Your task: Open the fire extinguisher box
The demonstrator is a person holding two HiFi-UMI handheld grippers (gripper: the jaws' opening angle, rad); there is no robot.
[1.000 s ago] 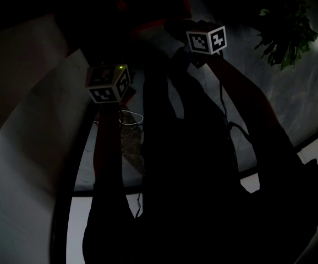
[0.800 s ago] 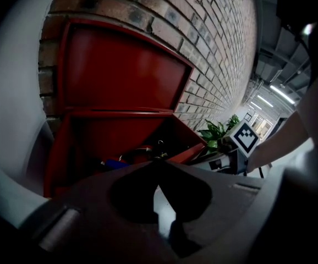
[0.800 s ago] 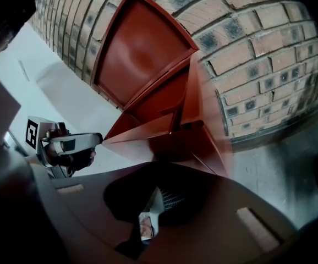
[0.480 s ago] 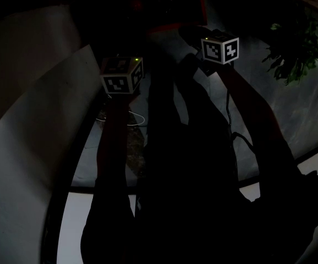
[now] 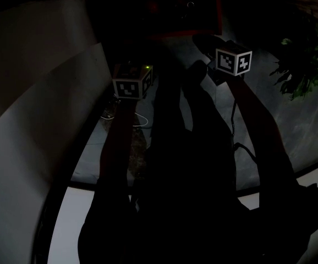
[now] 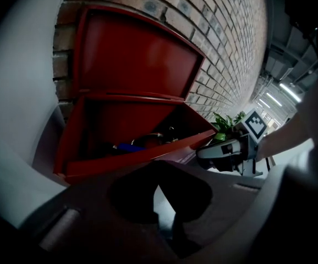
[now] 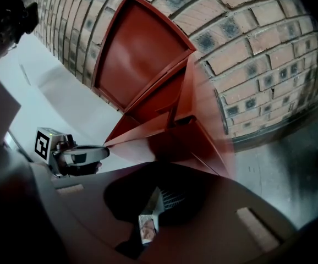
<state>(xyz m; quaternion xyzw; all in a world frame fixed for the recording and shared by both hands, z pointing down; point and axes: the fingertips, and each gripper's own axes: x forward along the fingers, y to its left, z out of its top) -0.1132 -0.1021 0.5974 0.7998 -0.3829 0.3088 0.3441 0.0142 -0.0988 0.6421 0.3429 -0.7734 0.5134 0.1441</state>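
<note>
The red fire extinguisher box [image 6: 120, 158] stands on the floor against a brick wall, and its lid [image 6: 137, 54] is raised upright against the bricks. Inside I see dark items and something blue [image 6: 129, 146]. In the right gripper view the box [image 7: 170, 131] is seen from its right side. My left gripper [image 6: 162, 202] is shut on nothing, in front of the box's front wall. My right gripper [image 7: 151, 213] also looks shut and empty, near the box's right front corner. The head view is very dark: only the box's rim [image 5: 217, 10] and both marker cubes show.
A brick wall [image 7: 258, 65] rises behind the box. A white curved panel [image 5: 38, 120] stands at the left. A green plant [image 5: 302, 65] grows at the right. A pale cable [image 5: 140, 119] lies on the grey floor under the left arm.
The whole head view has shifted to the right, showing more of the box. Both grippers now sit a little lower in the picture relative to the box. The jaws stay as they were.
</note>
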